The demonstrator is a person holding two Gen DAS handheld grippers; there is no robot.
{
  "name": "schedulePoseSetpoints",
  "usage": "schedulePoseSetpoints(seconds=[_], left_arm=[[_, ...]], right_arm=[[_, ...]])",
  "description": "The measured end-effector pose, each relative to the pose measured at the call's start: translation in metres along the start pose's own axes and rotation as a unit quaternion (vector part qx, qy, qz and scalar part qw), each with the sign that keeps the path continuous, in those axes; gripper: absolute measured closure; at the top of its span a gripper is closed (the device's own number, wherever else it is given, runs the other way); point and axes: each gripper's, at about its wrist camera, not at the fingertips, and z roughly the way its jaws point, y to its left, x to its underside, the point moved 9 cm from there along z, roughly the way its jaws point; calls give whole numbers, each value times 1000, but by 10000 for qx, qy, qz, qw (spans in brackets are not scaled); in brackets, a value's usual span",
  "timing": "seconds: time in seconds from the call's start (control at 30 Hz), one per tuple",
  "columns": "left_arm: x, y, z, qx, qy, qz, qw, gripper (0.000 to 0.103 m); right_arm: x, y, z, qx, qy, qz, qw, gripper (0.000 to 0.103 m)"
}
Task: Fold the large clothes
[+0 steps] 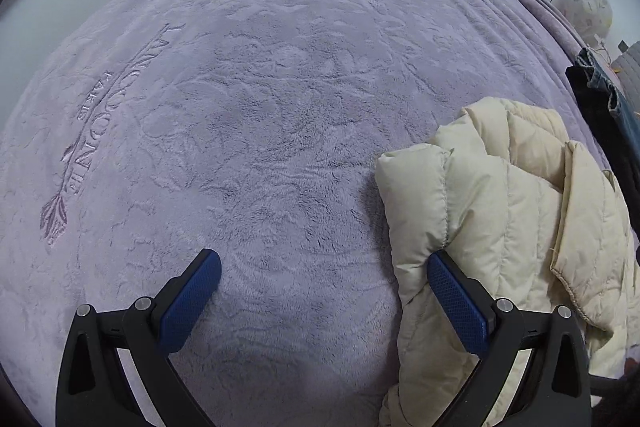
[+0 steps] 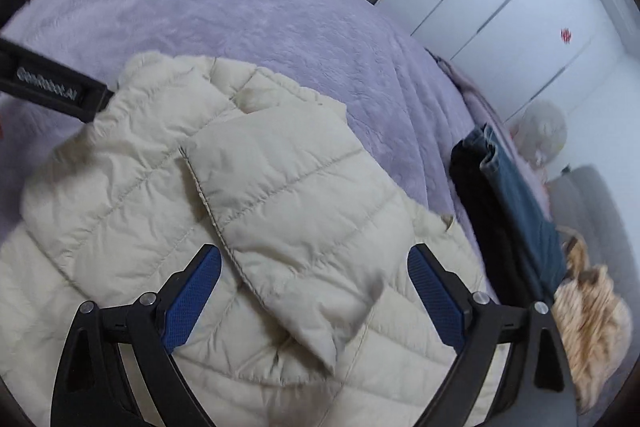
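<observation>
Item: cream puffer jacket [image 2: 224, 195], lying bunched on the lavender bed [image 1: 260, 107], one panel flapped over. We are holding both left tongs [image 1: 324, 267] and right tongs [image 2: 314, 259] spread (pinching nothing), probably hunting an edge.

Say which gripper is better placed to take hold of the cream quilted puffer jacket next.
Probably the right gripper: its open fingers straddle a folded flap of the cream quilted puffer jacket. The left gripper is open mostly over the bare lilac fleece blanket, only one finger at the jacket's edge.
</observation>
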Motion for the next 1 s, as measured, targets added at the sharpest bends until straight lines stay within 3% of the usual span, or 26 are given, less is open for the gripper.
schedulePoseSetpoints(seconds=[0.03,0.07,0.1,0.13,0.27,0.37,0.47,0.6,0.7,0.9,0.97,1.0], left_arm=[[1,0,2,2,22,-20,10000,0],[2,0,4,-20,32,-17,10000,0],[4,1,5,-58,19,14,10000,0],[4,0,5,-77,4,62,10000,0],[4,-1,5,-16,20,136,9999,0],[-1,-2,3,204,45,17,9998,0],[-8,-2,-1,208,-16,27,9998,0],[-15,-8,-10,159,-147,177,9996,0],[-18,-14,-19,140,-226,291,9992,0],[-7,-41,-48,281,-376,746,9961,0],[-3,-54,-47,137,-389,1044,9937,0],[0,-58,-42,-35,-402,1215,9918,0]], right_arm=[[-1,5,6,248,6,-223,9994,14],[-2,5,12,423,-4,-304,9986,27],[-2,1,16,492,39,-203,9986,83],[1,-8,19,495,143,69,9986,99],[17,-58,11,37,207,1688,9854,100],[40,-97,9,-363,335,2984,9532,100],[71,-127,10,-778,448,4163,9048,100],[111,-138,19,-1443,600,5429,8251,100],[133,-135,28,-1778,725,5996,7769,100],[173,-116,44,-2512,975,7031,6581,98],[177,-108,46,-2691,985,7215,6303,98],[179,-103,45,-2731,988,7235,6262,98]])
